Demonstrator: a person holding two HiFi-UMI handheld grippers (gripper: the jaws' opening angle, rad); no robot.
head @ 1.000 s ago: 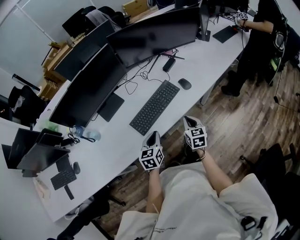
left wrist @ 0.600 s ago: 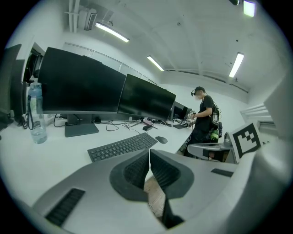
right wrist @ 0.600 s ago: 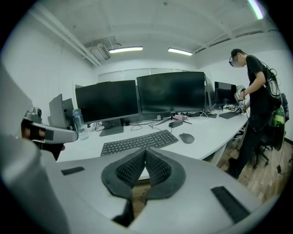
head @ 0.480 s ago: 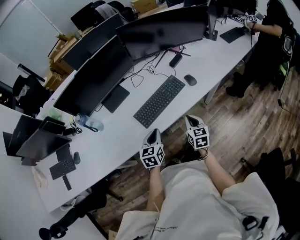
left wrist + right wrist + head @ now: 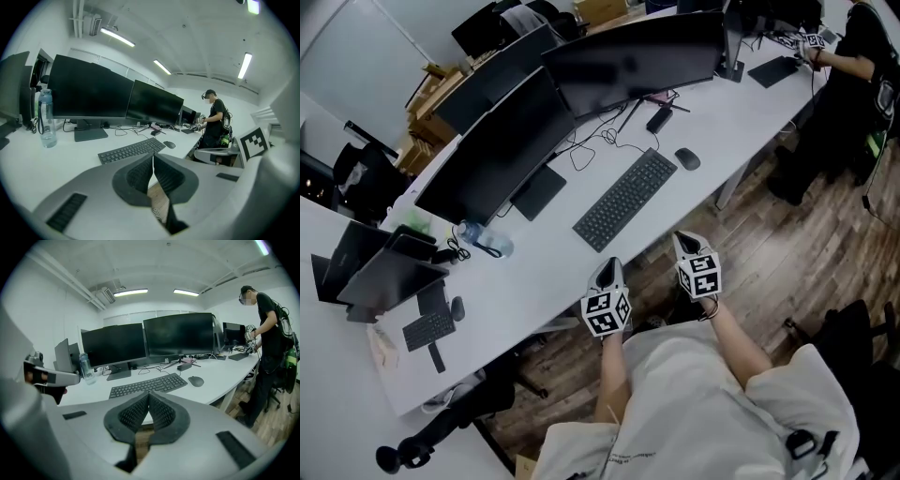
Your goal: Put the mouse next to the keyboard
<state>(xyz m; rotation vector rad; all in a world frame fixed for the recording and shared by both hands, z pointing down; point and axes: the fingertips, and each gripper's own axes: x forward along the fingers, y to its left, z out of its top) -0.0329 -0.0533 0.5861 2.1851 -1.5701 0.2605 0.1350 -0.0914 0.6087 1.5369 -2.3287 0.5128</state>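
Note:
A dark mouse [image 5: 687, 158] lies on the white desk [image 5: 534, 281], a short way right of the black keyboard [image 5: 625, 199]. The right gripper view shows the mouse [image 5: 196, 380] and the keyboard [image 5: 148, 385] ahead of the jaws; so does the left gripper view, with the mouse [image 5: 169, 145] beyond the keyboard [image 5: 132, 149]. My left gripper [image 5: 607, 275] and right gripper [image 5: 684, 244] hang side by side over the wood floor, just off the desk's front edge. Both are shut with nothing between the pads.
Two big monitors [image 5: 572, 103] stand behind the keyboard, with cables and a power brick [image 5: 659, 119]. A water bottle [image 5: 483, 242] lies at the left, near a laptop [image 5: 370, 281] and small keyboard [image 5: 427, 330]. Another person [image 5: 853, 75] stands at the desk's far right end.
The view has shifted slightly, so the desk sits a bit further right and up in frame. Both grippers keep their place and stay shut.

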